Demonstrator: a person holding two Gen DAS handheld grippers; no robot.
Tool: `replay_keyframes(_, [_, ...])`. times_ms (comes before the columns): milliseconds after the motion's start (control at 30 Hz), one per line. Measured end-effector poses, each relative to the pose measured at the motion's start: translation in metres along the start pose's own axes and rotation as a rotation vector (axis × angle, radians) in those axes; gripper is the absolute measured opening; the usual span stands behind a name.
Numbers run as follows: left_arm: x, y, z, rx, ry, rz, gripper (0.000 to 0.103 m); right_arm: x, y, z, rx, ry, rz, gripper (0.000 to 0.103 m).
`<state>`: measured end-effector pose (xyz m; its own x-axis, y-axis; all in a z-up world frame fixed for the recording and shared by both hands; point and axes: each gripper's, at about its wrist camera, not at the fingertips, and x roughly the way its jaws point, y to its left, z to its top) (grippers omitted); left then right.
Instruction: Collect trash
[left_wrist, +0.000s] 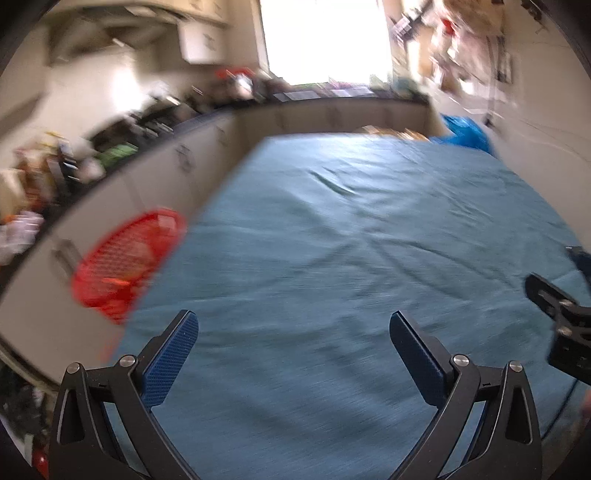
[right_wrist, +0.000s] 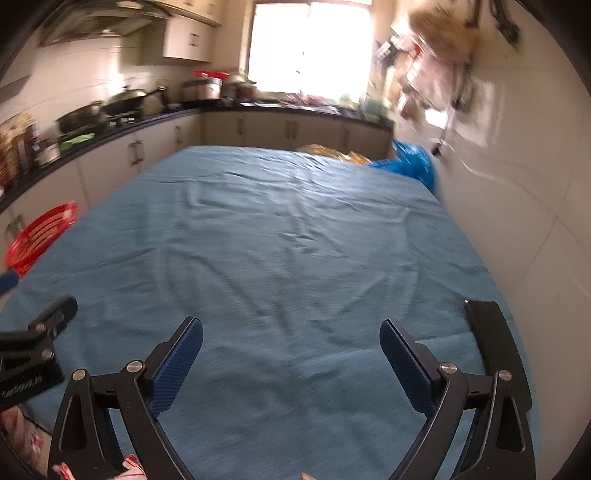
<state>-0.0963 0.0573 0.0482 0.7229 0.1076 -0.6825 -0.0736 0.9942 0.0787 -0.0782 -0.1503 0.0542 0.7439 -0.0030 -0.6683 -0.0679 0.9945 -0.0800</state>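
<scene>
A table under a wrinkled blue cloth (left_wrist: 332, 240) fills both views (right_wrist: 295, 240). A red mesh basket (left_wrist: 122, 258) stands off its left edge, also in the right wrist view (right_wrist: 40, 236). My left gripper (left_wrist: 293, 354) is open and empty above the near part of the cloth; it shows at the left edge of the right wrist view (right_wrist: 37, 332). My right gripper (right_wrist: 291, 358) is open and empty above the near part too; it shows at the right edge of the left wrist view (left_wrist: 561, 314). Crumpled red-and-white wrappers (right_wrist: 129, 467) lie below my right gripper at the near edge.
A blue plastic bag (right_wrist: 410, 158) and a yellowish bag (right_wrist: 332, 151) sit at the table's far right end. Kitchen counters with pots (right_wrist: 122, 103) run along the left and back. A white wall (right_wrist: 517, 184) borders the table on the right.
</scene>
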Motion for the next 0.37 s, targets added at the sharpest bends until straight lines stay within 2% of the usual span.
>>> replay_keyframes(100, [0.025,-0.021,0.02,0.001,0.077,-0.085,0.103,0.022,-0.016,0.009,0.026,0.051,-0.017,0.099])
replay_keyframes(200, [0.048,-0.042,0.034,0.026,0.133,-0.107,0.103,0.044,-0.027,0.014,0.059,0.095,-0.024,0.099])
replay_keyframes(300, [0.068,-0.062,0.04,0.081,0.158,-0.105,0.103,0.064,-0.036,0.016,0.1,0.134,-0.017,0.099])
replay_keyframes(367, [0.078,-0.069,0.042,0.112,0.16,-0.104,0.103,0.074,-0.041,0.019,0.127,0.164,0.018,0.099])
